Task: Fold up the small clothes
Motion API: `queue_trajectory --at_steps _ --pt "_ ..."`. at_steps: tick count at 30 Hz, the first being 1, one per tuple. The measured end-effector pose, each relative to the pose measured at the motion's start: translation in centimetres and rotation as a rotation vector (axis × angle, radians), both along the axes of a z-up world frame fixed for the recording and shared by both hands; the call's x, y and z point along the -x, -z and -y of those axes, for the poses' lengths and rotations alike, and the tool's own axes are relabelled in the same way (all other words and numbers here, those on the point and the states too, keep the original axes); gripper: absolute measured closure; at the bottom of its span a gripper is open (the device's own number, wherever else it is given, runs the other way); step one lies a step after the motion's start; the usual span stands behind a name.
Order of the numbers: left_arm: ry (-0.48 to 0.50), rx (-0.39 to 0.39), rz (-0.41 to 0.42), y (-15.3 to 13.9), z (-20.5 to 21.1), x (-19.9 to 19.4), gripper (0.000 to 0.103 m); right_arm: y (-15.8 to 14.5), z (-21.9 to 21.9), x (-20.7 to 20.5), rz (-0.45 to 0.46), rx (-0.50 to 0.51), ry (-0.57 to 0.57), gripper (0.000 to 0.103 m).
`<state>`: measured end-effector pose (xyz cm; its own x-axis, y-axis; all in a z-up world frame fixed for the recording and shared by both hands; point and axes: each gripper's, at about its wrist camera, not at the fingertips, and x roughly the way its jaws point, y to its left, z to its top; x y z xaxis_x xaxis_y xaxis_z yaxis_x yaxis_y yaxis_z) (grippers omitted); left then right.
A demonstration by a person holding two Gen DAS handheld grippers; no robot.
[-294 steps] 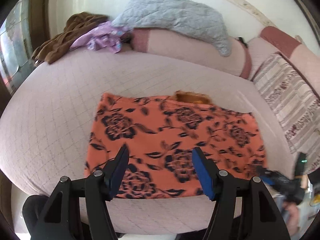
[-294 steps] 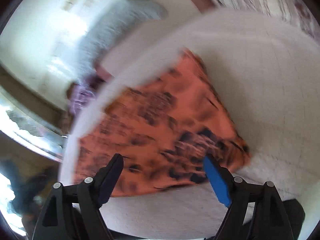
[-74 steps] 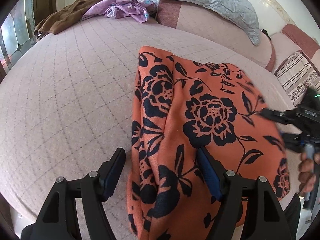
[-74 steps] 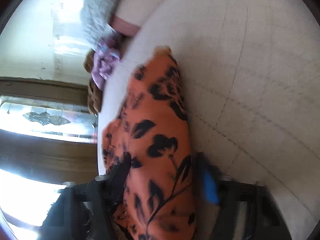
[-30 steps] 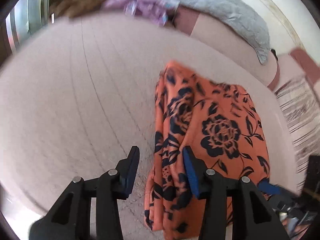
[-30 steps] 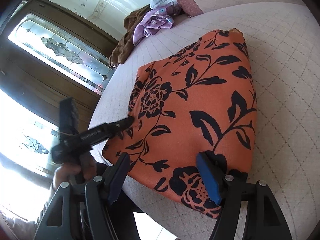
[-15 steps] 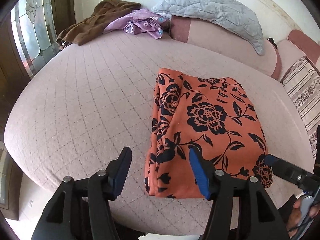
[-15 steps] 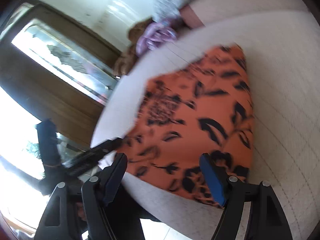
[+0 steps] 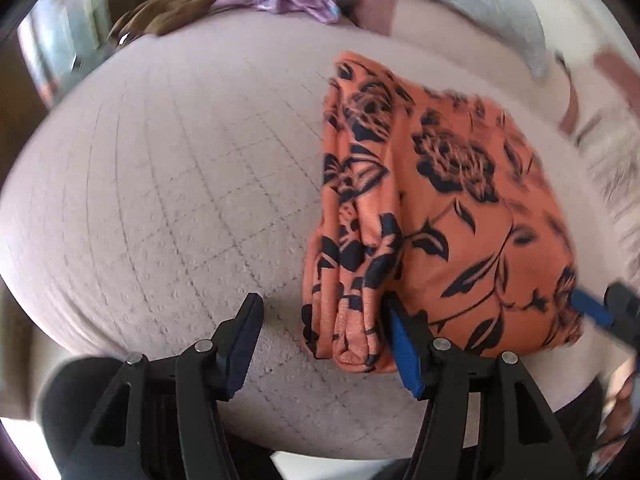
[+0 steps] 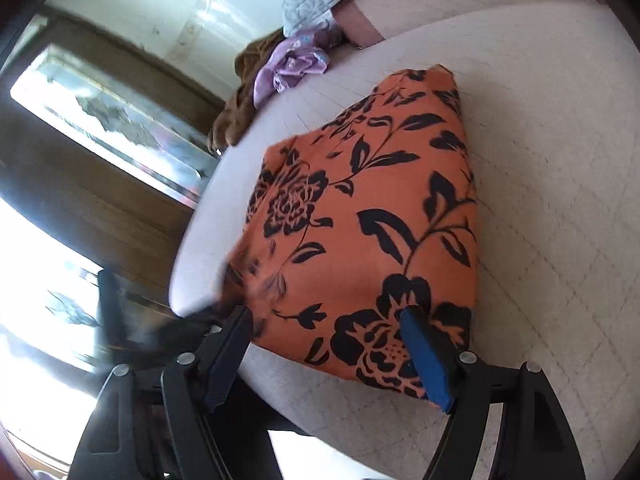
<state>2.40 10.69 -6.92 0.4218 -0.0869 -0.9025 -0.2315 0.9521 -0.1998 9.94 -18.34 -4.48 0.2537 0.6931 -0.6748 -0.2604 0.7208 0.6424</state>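
The orange floral garment (image 9: 460, 200), once spread wide across the bed, was folded into a narrower stack; the left gripper (image 9: 320, 344) dropped closer, jaws wider, at its lower-centre layered edge.

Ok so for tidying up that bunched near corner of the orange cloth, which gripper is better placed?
Left, probably. The left gripper stands open around the bunched corner of the orange cloth, its layered edge between the pads. The right gripper is open over the smooth opposite near corner.
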Motion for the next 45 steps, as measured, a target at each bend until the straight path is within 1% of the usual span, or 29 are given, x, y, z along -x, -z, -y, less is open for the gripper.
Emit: queue_trajectory --at_steps 2,4,6,7,8,11,14,15,16,18,19,20,21,23,24,26,29,31,33,34,35,36,37,38,39,40,42,43,45 --pt "0.0 0.01 0.036 -1.4 -0.1 0.1 0.042 -0.9 0.8 0.2 0.023 0.004 0.015 0.024" --pt "0.016 0.041 0.103 -3.0 -0.2 -0.3 0.041 -1.8 2.1 0.1 0.051 0.006 0.038 0.024" --pt "0.018 0.084 0.129 -3.6 -0.6 -1.0 0.035 -1.8 3.5 -0.8 0.046 0.007 0.073 0.024" --pt "0.025 0.103 0.133 -3.7 -0.8 -1.9 0.029 -1.5 4.4 -1.5 0.032 0.015 0.101 0.024" --pt "0.038 0.116 0.133 -3.6 -0.9 -2.5 0.027 -1.3 5.0 -2.1 0.021 0.013 0.124 0.024" --pt "0.075 0.148 0.125 -2.4 -1.1 -4.9 0.027 -0.1 6.1 -4.7 -0.035 -0.037 0.173 0.024" --pt "0.105 0.201 0.065 0.0 -0.9 -7.1 0.027 1.1 5.3 -7.0 -0.073 -0.063 0.169 0.024" --pt "0.111 0.216 0.04 0.8 -0.7 -7.5 0.027 1.6 4.7 -7.7 -0.084 -0.062 0.158 0.024" --pt "0.102 0.236 0.04 1.5 -0.6 -7.7 0.026 2.2 3.9 -8.4 -0.095 -0.047 0.148 0.024" --pt "0.105 0.239 0.06 1.4 -0.5 -7.9 0.026 3.8 2.4 -9.5 -0.135 -0.017 0.123 0.024" --pt "0.107 0.236 0.056 1.4 -0.4 -7.9 0.028 4.6 1.6 -9.9 -0.154 -0.007 0.106 0.024" --pt "0.112 0.246 0.059 1.4 -0.3 -7.9 0.042 4.6 0.9 -9.9 -0.144 0.008 0.084 0.028" --pt "0.119 0.258 0.059 1.4 -0.2 -7.9 0.046 4.3 0.1 -9.8 -0.119 0.035 0.054 0.037" --pt "0.126 0.247 0.072 1.1 0.3 -8.0 0.064 3.6 -1.2 -9.7 -0.073 0.113 0.01 0.049" --pt "0.126 0.245 0.078 0.9 0.4 -8.0 0.067 3.1 -1.4 -9.7 -0.052 0.134 -0.004 0.054" --pt "0.117 0.228 0.1 0.1 0.9 -8.1 0.072 2.0 -1.5 -9.5 -0.012 0.151 -0.022 0.059" --pt "0.143 0.232 0.163 -1.7 2.9 -9.0 0.074 -0.9 -1.5 -9.1 0.076 0.176 -0.047 0.062" --pt "0.162 0.256 0.211 -3.1 4.5 -10.4 0.074 -3.3 -0.3 -9.0 0.152 0.205 -0.033 0.062" --pt "0.185 0.274 0.26 -4.4 6.6 -12.2 0.074 -5.6 2.3 -9.7 0.203 0.197 0.012 0.062" --pt "0.194 0.276 0.267 -4.7 7.7 -13.2 0.072 -6.3 3.5 -10.2 0.219 0.19 0.032 0.062" --pt "0.199 0.277 0.255 -4.6 9.0 -14.5 0.066 -6.7 4.9 -10.8 0.224 0.186 0.053 0.062" --pt "0.205 0.274 0.222 -4.0 10.2 -15.7 0.062 -6.6 6.8 -11.9 0.203 0.175 0.084 0.058" --pt "0.215 0.254 0.169 -3.0 11.3 -16.8 0.049 -6.1 7.9 -12.6 0.172 0.159 0.108 0.055" --pt "0.216 0.214 0.114 -1.9 12.3 -17.7 0.044 -4.9 9.8 -13.5 0.126 0.144 0.153 0.043" --pt "0.213 0.176 0.074 -0.9 12.9 -18.2 0.044 -3.3 12.1 -14.2 0.073 0.17 0.243 0.035" --pt "0.216 0.151 0.032 0.0 13.3 -18.3 0.044 -2.2 13.5 -14.2 0.043 0.201 0.301 0.035" --pt "0.182 0.172 0.065 -0.2 12.8 -17.0 0.044 -1.1 15.5 -12.9 0.022 0.192 0.351 0.035" --pt "0.175 0.174 0.085 -0.7 12.7 -16.4 0.044 -1.3 15.6 -12.0 0.039 0.183 0.351 0.035" --pt "0.174 0.134 0.115 -2.0 12.8 -14.9 0.043 -2.3 15.0 -10.0 0.096 0.185 0.317 0.035"
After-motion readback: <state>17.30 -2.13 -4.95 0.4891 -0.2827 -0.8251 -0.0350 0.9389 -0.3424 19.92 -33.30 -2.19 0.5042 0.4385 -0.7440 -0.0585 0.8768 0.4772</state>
